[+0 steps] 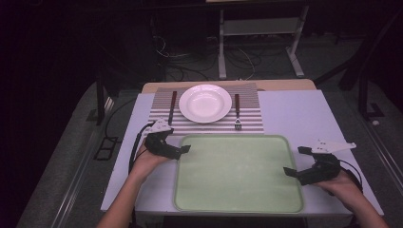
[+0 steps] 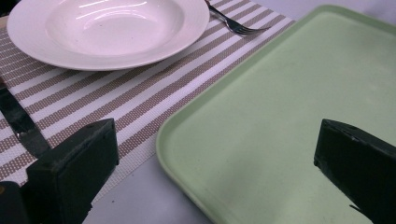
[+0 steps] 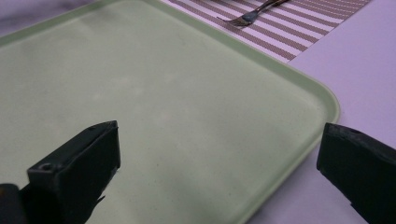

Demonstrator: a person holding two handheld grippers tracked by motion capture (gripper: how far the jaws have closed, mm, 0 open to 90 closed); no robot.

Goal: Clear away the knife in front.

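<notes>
**Two grippers at the sides of the green tray**

From the high view, a big green tray (image 1: 237, 173) lies at the near edge of the table (image 1: 294, 114). It has nothing on it. The left gripper (image 1: 183, 151) is at the tray's far left corner, and the right gripper (image 1: 297, 161) is at its right edge. Both have their jaws spread wide and hold nothing. Behind the tray, at the far edge, a striped mat (image 1: 209, 124) carries a white plate (image 1: 205, 103), with a fork (image 1: 237, 114) on its right and a knife (image 1: 172, 108) on its left.

In the left gripper view, the tray's rounded corner (image 2: 168, 140) sits between the two black jaws. The mat (image 2: 93, 100) runs just beside the tray there, with the plate (image 2: 107, 30) farther off.

In the right gripper view, the tray's edge (image 3: 327, 100) lies between the jaws too.

I think the tray is about to be lifted. If the left jaw grabs the mat along with the rim, the plate could get dragged. If one side comes up first, the tray could tip or slip out.
</notes>
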